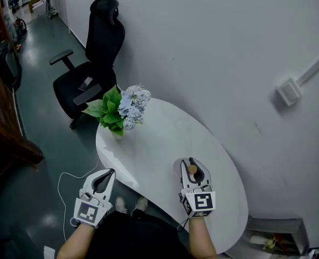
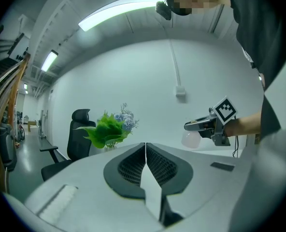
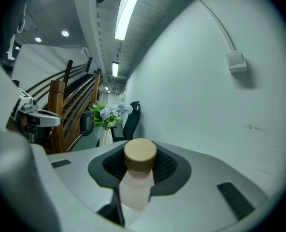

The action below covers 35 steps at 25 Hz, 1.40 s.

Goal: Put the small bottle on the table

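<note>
The small bottle (image 1: 192, 169), frosted with a round wooden cap, is upright between the jaws of my right gripper (image 1: 192, 163), which is shut on it over the near right part of the white oval table (image 1: 159, 139). In the right gripper view the bottle (image 3: 135, 190) stands between the dark pads (image 3: 169, 166). From the left gripper view the bottle (image 2: 191, 139) hangs below the right gripper (image 2: 197, 125); whether it touches the tabletop is not visible. My left gripper (image 1: 106, 172) is shut and empty, off the table's near left edge, above the floor. Its jaws (image 2: 145, 146) meet in a closed seam.
A vase of green leaves and pale blue flowers (image 1: 124, 109) stands at the table's far left end. A black office chair (image 1: 92, 63) sits beyond it. The white wall (image 1: 229, 53) runs along the table's right side, with a small box (image 1: 289, 92) on it. A white cable (image 1: 62, 182) lies on the floor.
</note>
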Tool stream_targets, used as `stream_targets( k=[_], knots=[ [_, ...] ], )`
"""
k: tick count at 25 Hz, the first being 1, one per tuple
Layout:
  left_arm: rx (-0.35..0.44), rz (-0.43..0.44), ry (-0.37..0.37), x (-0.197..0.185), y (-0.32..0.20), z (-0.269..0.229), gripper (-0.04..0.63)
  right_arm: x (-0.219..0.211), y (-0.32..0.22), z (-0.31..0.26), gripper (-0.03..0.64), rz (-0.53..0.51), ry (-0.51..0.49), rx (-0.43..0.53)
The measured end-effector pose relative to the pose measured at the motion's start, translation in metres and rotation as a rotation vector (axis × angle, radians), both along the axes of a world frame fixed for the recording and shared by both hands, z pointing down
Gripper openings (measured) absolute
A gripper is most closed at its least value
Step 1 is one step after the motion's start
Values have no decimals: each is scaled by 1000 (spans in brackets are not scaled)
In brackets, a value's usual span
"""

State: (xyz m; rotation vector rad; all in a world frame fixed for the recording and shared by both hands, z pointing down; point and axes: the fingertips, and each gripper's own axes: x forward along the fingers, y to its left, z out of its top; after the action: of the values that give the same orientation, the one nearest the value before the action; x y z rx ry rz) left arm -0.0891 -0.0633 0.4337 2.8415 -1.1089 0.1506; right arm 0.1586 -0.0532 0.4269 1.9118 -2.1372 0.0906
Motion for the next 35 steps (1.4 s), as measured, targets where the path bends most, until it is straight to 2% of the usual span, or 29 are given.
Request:
stream_targets(
  k=[11, 35],
  knots=[
    [-6, 25, -17, 18, -3, 3, 9, 2, -15, 11, 97, -45, 1, -23],
    [-58, -71, -29, -10, 13, 8, 9, -22, -77, 87, 97, -143, -9, -97]
  ],
)
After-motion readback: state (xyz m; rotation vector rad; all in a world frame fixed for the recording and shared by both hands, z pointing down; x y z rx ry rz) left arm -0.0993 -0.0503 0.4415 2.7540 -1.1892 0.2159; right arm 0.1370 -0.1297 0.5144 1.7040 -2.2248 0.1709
